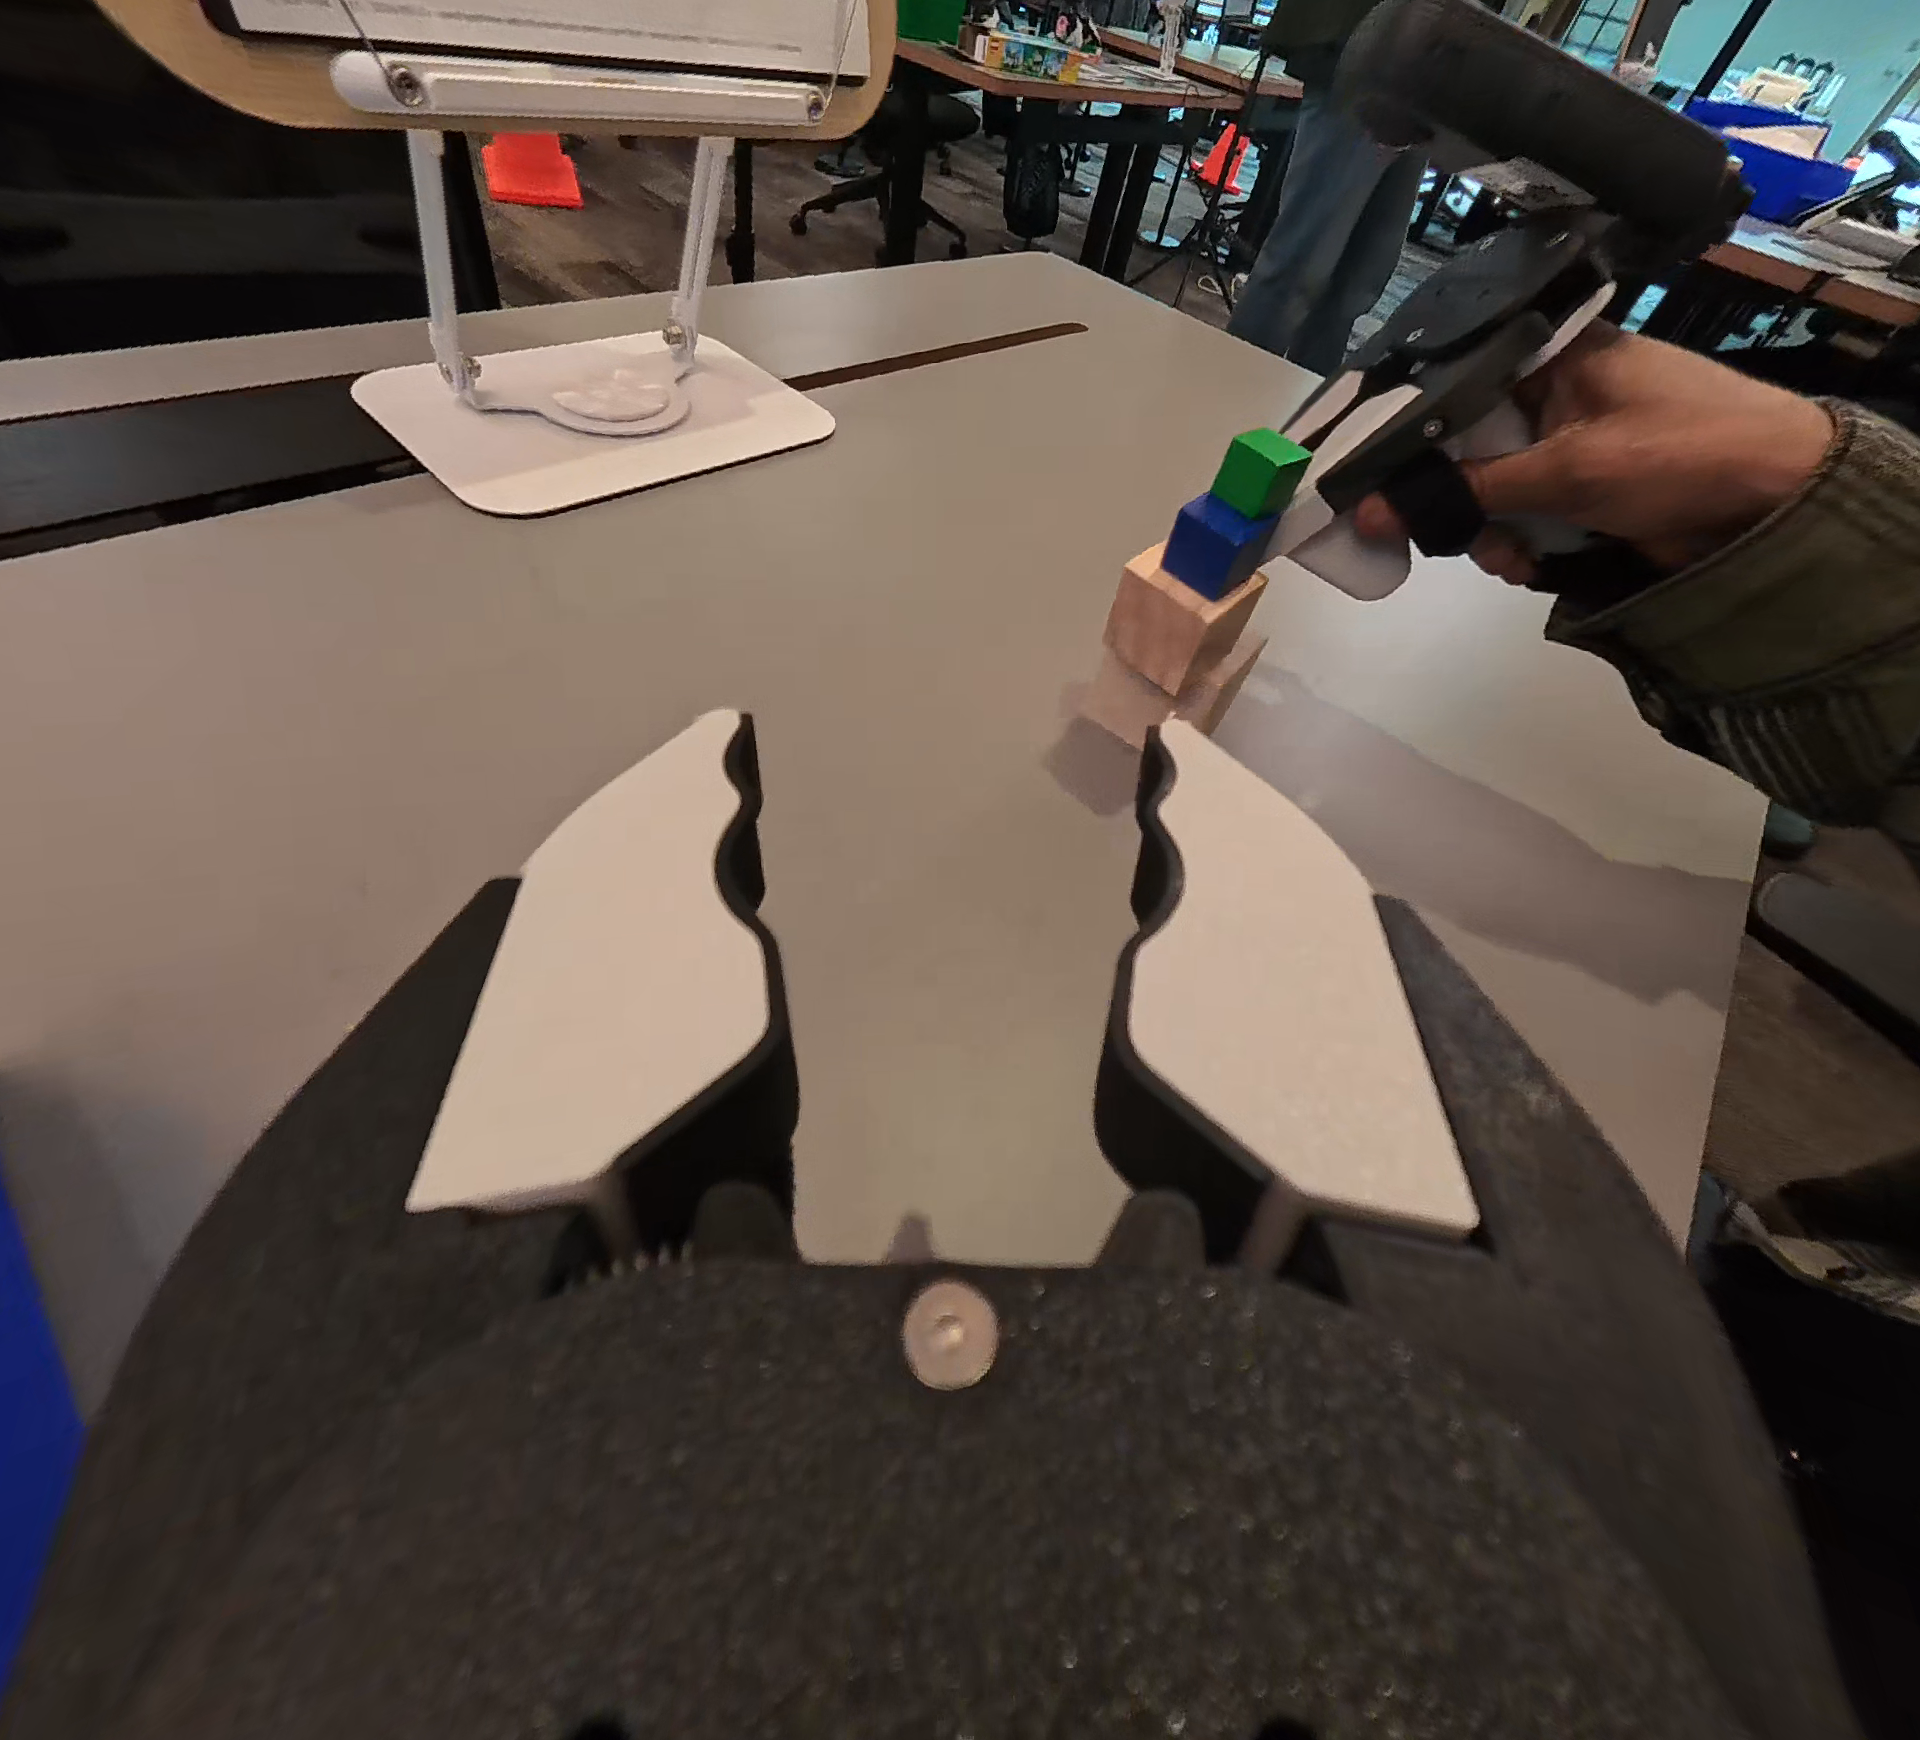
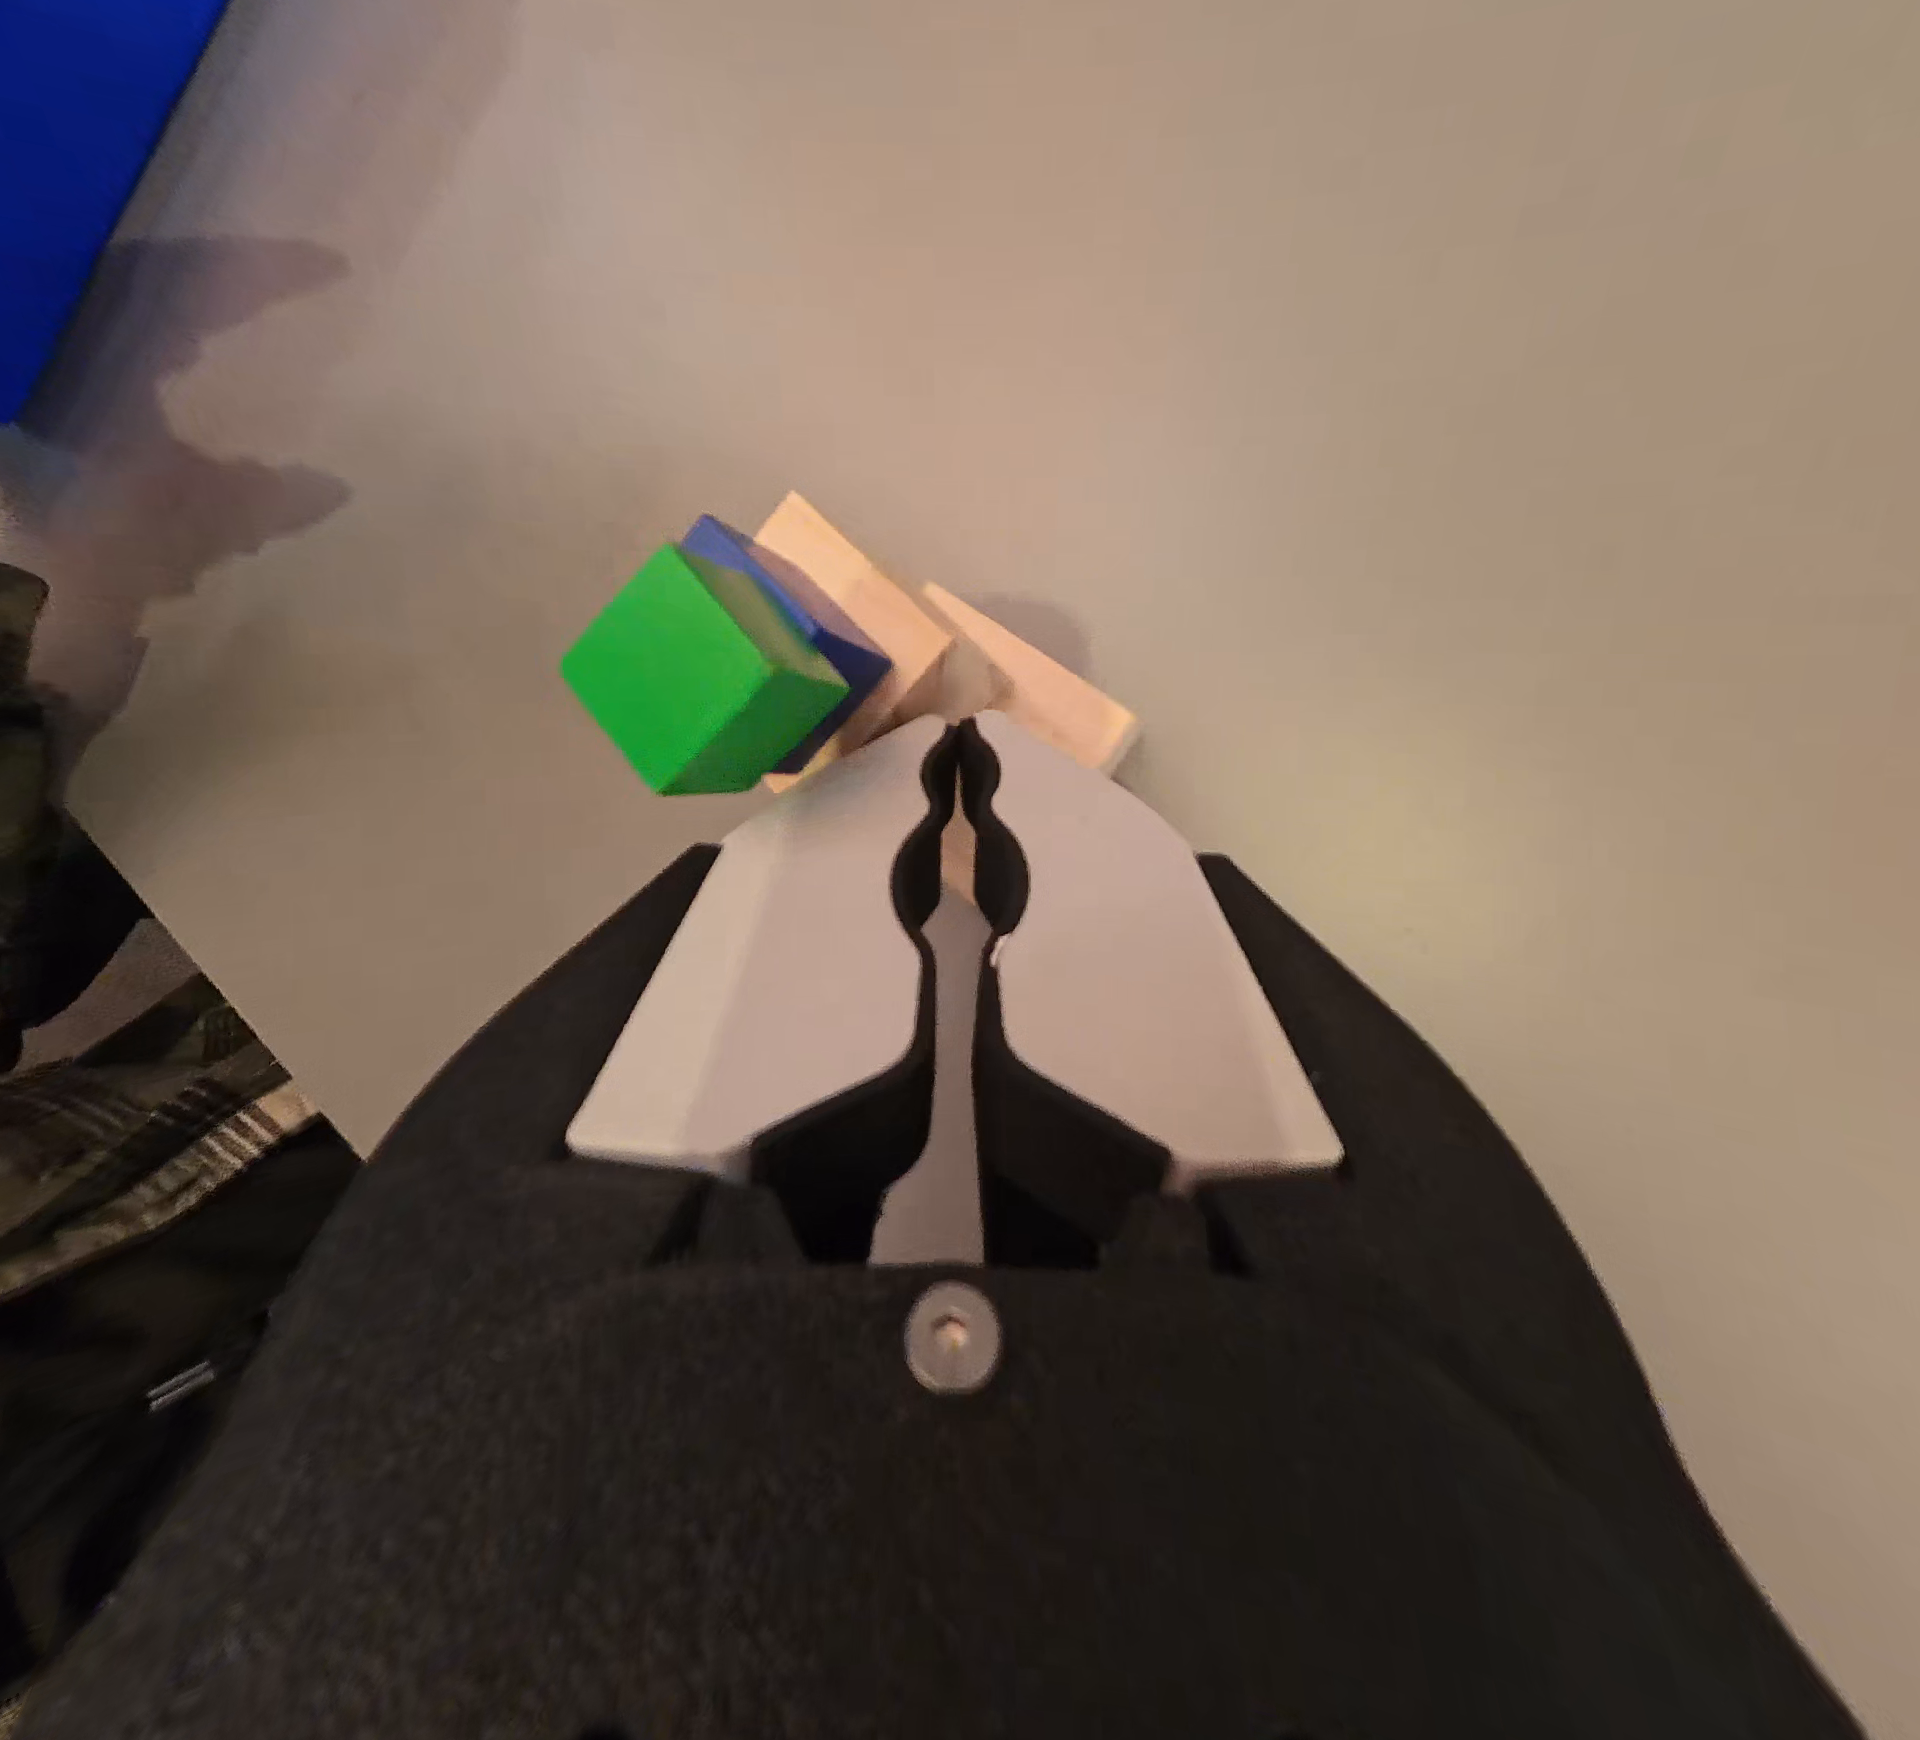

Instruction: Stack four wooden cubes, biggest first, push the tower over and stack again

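A tower of four cubes leans over to the left on the grey table (image 1: 623, 651). From the top it has a green cube (image 1: 1265, 469), a blue cube (image 1: 1216, 542), a plain wooden cube (image 1: 1179, 625) and a larger plain cube (image 1: 1127, 703), which is blurred. My right gripper (image 1: 1299, 495) is shut and its tips press against the tower's right side. In the right wrist view the shut gripper (image 2: 961, 729) touches the plain cubes (image 2: 862, 589), with the green cube (image 2: 696, 667) and blue cube (image 2: 831, 641) tipped away to the left. My left gripper (image 1: 945, 734) is open and empty, just in front of the tower.
A white stand (image 1: 592, 423) holding an instruction board sits at the table's back left. A hand and sleeve (image 1: 1642, 464) hold the right gripper. A blue object (image 2: 125, 28) lies at the table's edge. A person (image 1: 1351, 132) stands behind among desks and chairs. The gap from one gripper's tips to the other's is roughly 20 centimeters. My left gripper is the nearer one to the blue object (image 2: 125, 28): about 15 centimeters, against 35 centimeters.
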Demonstrator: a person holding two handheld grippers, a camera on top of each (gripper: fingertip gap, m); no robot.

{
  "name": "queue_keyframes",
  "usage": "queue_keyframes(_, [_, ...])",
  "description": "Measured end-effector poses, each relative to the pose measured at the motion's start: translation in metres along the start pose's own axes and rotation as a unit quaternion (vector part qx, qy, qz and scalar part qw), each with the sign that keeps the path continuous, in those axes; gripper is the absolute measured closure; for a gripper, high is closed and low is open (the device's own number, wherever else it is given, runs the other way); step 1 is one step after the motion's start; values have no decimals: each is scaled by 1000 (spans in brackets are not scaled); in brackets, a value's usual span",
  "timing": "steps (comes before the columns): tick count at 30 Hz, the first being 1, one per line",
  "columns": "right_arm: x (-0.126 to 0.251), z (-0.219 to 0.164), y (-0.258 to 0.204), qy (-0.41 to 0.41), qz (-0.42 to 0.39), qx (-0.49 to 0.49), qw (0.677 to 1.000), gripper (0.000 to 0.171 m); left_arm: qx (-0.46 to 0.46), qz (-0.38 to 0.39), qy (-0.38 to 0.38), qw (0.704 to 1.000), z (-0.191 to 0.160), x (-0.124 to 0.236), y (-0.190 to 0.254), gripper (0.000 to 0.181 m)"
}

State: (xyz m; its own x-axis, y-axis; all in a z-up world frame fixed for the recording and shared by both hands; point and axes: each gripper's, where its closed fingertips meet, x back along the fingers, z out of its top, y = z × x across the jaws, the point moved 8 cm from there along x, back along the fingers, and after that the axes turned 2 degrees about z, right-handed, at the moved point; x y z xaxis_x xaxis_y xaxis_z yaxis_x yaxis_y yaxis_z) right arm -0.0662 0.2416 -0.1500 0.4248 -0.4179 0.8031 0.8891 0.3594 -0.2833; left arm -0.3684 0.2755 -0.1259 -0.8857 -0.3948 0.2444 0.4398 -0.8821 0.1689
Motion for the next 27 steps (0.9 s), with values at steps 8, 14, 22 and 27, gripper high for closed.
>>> queue_keyframes(8, [-12,11,-13,-12,-8,29,999,171,20,-4,-9,1000,-14,-8,-15,111])
queue_keyframes(14, [9,-14,-7,33,-14,50,998,167,-10,-32,8,999,-23,-18,-14,111])
queue_keyframes(22, [34,-78,-6,80,-28,121,989,100,-83,-48,-14,995,-24,-27,6,104])
queue_keyframes(27, [45,-107,-11,101,-56,181,977,56,-100,-55,-52,992,-28,-29,19,93])
